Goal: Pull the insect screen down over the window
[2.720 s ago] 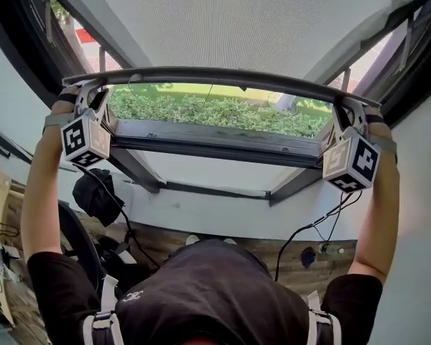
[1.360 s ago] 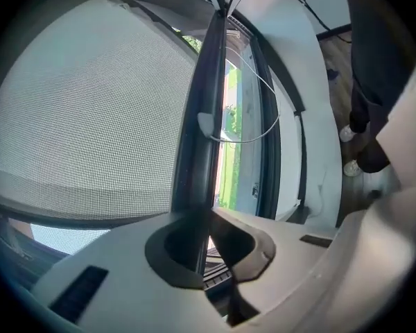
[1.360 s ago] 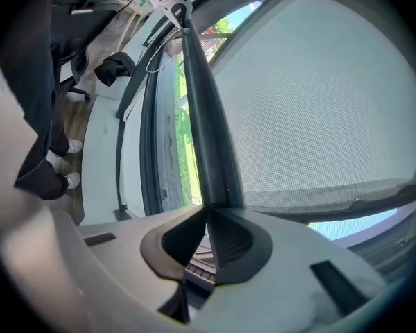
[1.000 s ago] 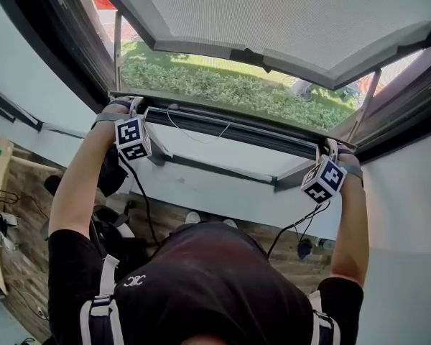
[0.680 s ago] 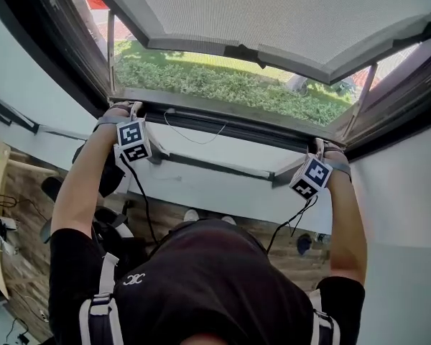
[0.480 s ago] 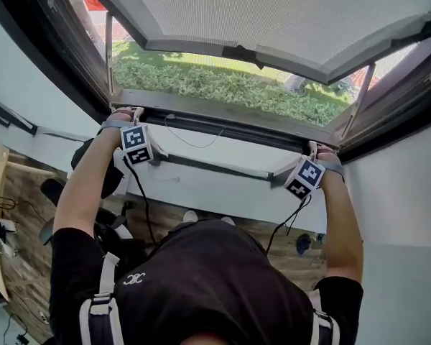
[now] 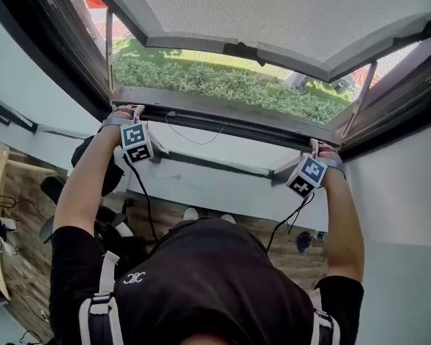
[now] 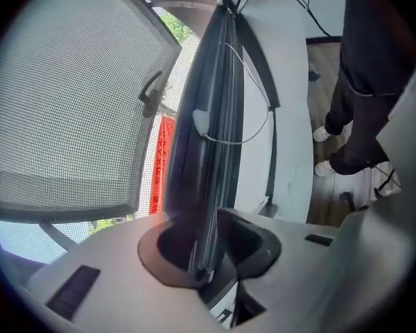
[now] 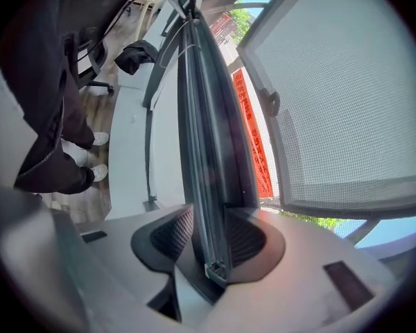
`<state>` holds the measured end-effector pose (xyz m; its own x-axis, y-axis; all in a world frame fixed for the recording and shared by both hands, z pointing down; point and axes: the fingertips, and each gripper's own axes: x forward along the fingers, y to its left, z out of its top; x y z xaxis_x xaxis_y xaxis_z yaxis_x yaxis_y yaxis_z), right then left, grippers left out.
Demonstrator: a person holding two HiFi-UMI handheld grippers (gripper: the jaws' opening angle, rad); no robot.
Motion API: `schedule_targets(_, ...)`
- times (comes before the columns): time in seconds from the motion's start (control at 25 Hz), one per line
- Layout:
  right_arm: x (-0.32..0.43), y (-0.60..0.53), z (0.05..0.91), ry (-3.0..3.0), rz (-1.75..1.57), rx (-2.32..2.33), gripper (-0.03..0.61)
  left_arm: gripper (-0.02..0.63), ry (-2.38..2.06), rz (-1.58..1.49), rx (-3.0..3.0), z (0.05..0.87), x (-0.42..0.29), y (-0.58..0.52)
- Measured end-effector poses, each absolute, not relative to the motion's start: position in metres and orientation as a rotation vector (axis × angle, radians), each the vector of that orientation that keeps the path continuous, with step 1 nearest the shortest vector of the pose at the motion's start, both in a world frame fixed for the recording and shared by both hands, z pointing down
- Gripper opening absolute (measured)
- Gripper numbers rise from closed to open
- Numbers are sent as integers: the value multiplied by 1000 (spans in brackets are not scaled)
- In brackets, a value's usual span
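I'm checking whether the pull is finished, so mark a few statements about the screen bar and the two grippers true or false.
1. The screen bar is down by the window sill. True.
2. The left gripper and right gripper are at opposite ends of the bar. True.
3. Nothing stands between the right gripper's fingers. False: the bar runs between both grippers' fingers, whose jaws have just been opening.
4. The outer sash is shut. False: it is swung outward, with the hedge visible beneath it.
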<state>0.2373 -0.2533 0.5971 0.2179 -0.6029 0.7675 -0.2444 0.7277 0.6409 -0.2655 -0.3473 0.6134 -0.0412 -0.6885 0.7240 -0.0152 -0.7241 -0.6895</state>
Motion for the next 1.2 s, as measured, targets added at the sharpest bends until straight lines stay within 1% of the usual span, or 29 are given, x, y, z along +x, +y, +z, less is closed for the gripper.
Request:
schedule_targets(0.04, 237, -253, 597, -1368, -286, 775, 149, 106, 738, -1820, -1761, 615, -266, -346)
schedule_targets(0.12, 235, -251, 599, -1377, -271, 777, 163, 114, 734, -1824, -1770, 618, -266, -345)
schedule_targets(0.28, 233, -245, 604, -1397, -227, 749, 229, 127, 731, -1835, -1783, 620, -265, -343)
schedule_targets(0.6, 233, -245, 611, -1394, -204, 744, 229, 140, 725, -1850, -1802, 629, -265, -342)
schedule_targets(0.8, 230, -248, 625, -1401, -178, 729, 227, 178, 705, -1883, -1835, 644, -267, -340)
schedule_targets(0.96, 232, -246, 638, -1394, -167, 718, 229, 183, 708, -1889, -1852, 658, -266, -339)
schedule_targets(1.04, 234, -246, 638, -1388, -176, 729, 218, 169, 731, -1859, -1872, 659, -264, -340)
schedule_targets(1.2, 234, -249, 635, -1361, -215, 765, 207, 170, 765, -1821, -1867, 656, -264, -342)
